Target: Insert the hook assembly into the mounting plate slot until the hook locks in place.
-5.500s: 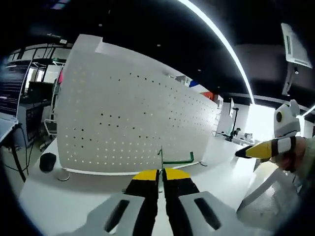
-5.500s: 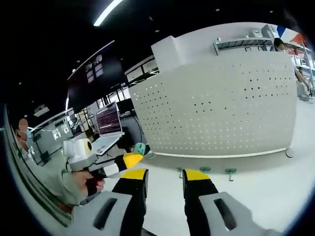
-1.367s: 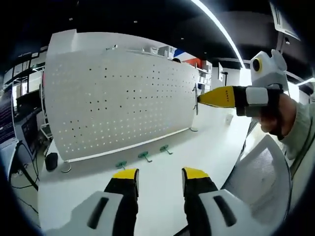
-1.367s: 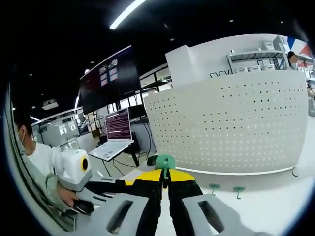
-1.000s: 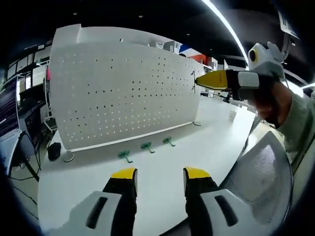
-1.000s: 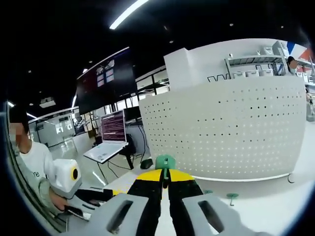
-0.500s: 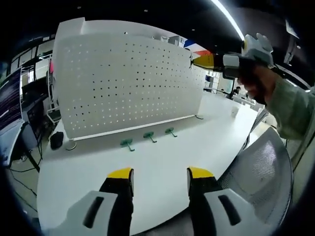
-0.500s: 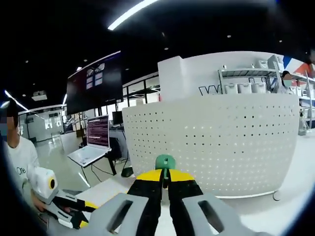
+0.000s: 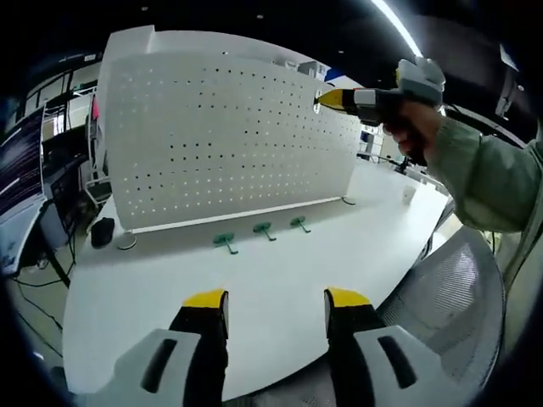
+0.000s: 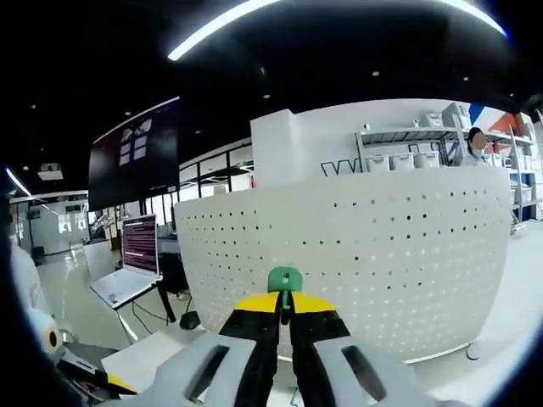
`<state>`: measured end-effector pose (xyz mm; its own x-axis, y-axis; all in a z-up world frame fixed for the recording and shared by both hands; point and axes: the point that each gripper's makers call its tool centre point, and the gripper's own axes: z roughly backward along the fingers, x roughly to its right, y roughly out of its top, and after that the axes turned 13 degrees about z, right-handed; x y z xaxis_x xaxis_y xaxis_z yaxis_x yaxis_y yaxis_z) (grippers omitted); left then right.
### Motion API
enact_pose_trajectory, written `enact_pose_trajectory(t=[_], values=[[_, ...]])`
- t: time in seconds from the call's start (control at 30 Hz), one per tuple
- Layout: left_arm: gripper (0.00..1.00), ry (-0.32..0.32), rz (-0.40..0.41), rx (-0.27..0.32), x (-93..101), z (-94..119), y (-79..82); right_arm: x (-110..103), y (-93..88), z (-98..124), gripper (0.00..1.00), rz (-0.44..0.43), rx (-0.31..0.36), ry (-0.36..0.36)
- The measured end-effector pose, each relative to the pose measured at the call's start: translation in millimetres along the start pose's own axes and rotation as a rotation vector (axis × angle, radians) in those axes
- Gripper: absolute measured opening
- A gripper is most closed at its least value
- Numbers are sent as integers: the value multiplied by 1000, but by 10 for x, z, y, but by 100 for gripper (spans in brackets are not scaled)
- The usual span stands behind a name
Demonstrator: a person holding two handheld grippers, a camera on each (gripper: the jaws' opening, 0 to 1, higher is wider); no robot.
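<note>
The white perforated mounting plate stands upright on the white table. Three green hooks lie in a row on the table before its foot. My left gripper is open and holds nothing, low over the table's near edge. My right gripper, held by a hand, is up near the plate's top right. In the right gripper view the right gripper is shut on a green hook, with the plate just ahead.
A grey mesh chair stands at the table's right. A black mouse lies by the plate's left foot. A green sleeve reaches in from the right. An open laptop sits to the left, and shelves with boxes rise behind the plate.
My right gripper has risen with the green hook toward the upper part of the plate. The left gripper stays open and has drawn back a little.
</note>
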<state>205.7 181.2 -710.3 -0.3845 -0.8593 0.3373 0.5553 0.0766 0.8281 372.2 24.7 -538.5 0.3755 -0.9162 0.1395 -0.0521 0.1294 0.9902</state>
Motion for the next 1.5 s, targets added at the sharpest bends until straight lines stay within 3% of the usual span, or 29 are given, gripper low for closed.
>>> enact_pose_trajectory(t=[0.4,0.67,0.97,1.13,1.5], values=[[47,-3,6,-9,-44,-63,-9,132,92,-410,1,46,25,-57],[46,-4,18,-16,-67,-96,-34,332,208,-725,1,71,39,-117],[46,-10,29,-31,-66,-119,-101,453,233,-903,1,92,34,-156],[45,-15,33,-32,-65,-135,-98,501,199,-1016,1,105,-2,-163],[45,-11,38,-27,-108,-140,-67,484,303,-1138,1,117,1,-170]])
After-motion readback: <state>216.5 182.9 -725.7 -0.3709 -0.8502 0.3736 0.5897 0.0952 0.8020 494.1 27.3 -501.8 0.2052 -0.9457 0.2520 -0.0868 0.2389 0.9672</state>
